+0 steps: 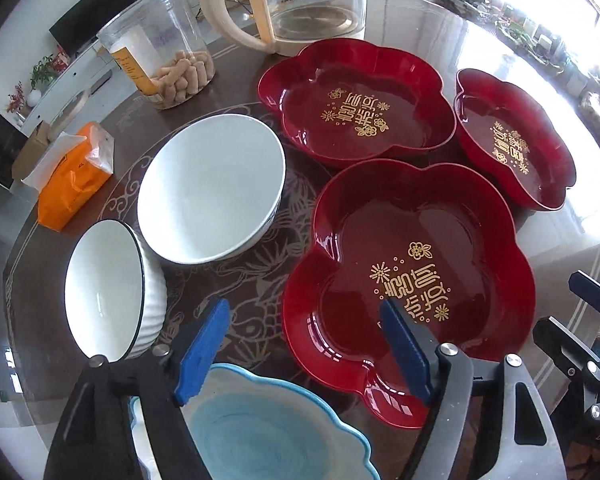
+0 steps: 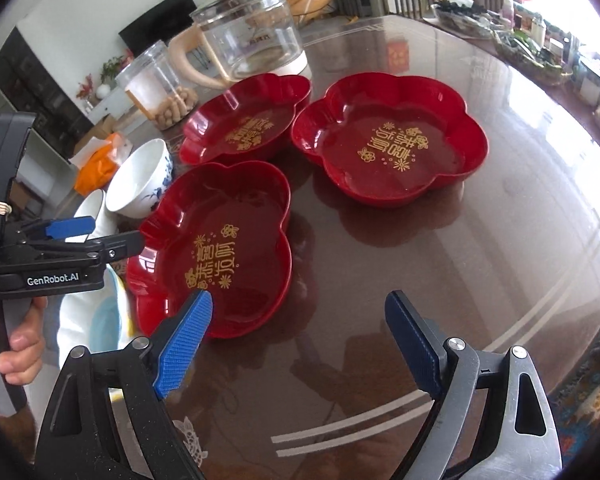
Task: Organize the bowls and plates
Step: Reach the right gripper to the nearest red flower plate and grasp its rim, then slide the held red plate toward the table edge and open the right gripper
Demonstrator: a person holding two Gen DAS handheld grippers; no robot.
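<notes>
In the left wrist view the left hand-held gripper [image 1: 304, 344] sits at the bottom of the frame with its blue fingers spread wide and nothing between them, hovering above a pale blue scalloped plate [image 1: 260, 432] at the lower centre. Just right of centre lies the nearest red flower-shaped plate [image 1: 412, 280] with gold lettering; a second red plate [image 1: 356, 100] lies in the upper middle and a third red plate [image 1: 516, 140] at the upper right, the three close together on the dark glossy bench [image 1: 236, 272]. Left of centre stands a large white bowl [image 1: 212, 188], and at the lower left a smaller ribbed white bowl with a dark rim [image 1: 108, 288], just beside it. An orange tissue pack [image 1: 76, 176] lies at the left edge, a clear jar of snacks [image 1: 160, 60] stands at the upper left, and a glass kettle with a cream handle [image 1: 300, 4] at the top centre. In the right wrist view the right hand-held gripper [image 2: 300, 340] fills the bottom of the frame, fingers likewise spread and empty, over bare bench surface, its left finger overlapping the near rim of the nearest red plate. The left hand-held gripper appears at that frame's left edge, gripped by the person's hand [image 2: 20, 340].
</notes>
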